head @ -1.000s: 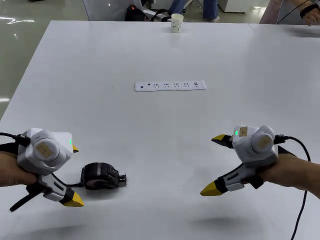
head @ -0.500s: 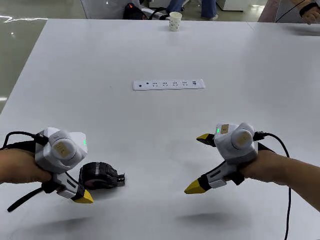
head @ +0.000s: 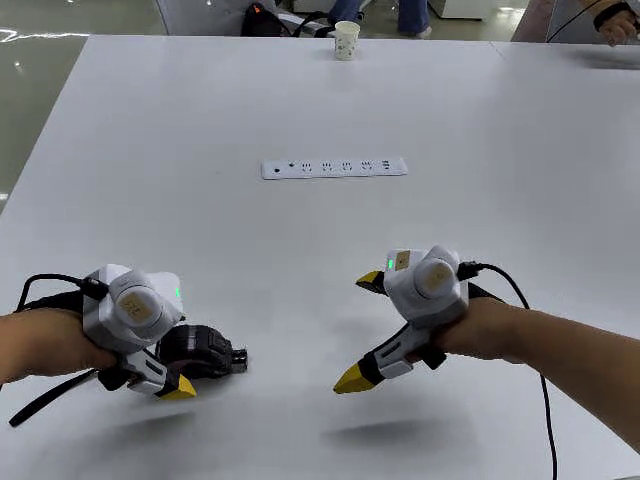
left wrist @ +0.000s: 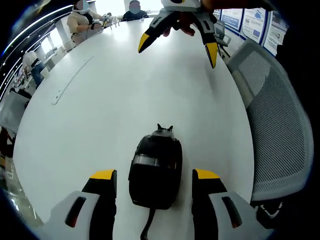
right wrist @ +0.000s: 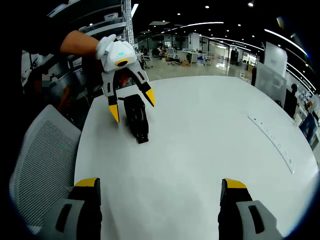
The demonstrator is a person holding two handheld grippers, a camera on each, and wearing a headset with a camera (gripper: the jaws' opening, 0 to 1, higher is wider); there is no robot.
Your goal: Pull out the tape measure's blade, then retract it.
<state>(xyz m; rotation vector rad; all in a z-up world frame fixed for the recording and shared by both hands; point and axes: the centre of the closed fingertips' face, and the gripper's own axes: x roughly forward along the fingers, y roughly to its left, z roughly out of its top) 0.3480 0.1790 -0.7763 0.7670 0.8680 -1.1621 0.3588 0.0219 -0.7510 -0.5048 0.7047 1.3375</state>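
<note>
Since left claw [left wrist: 155, 174] advanced, tape [head: 208, 350] between jaws

i see a broad white table [head: 300, 100] with a white power strip [head: 334, 167] lying flat near its middle, sockets facing up. a paper cup [head: 346, 41] stands upright near the far edge, well apart from the strip. a glossy floor [head: 35, 90] shows past the table's left side. in the left gripper view a grey mesh chair [left wrist: 280, 115] sits just beside the table, and seated people [left wrist: 82, 20] are at its far end.
</note>
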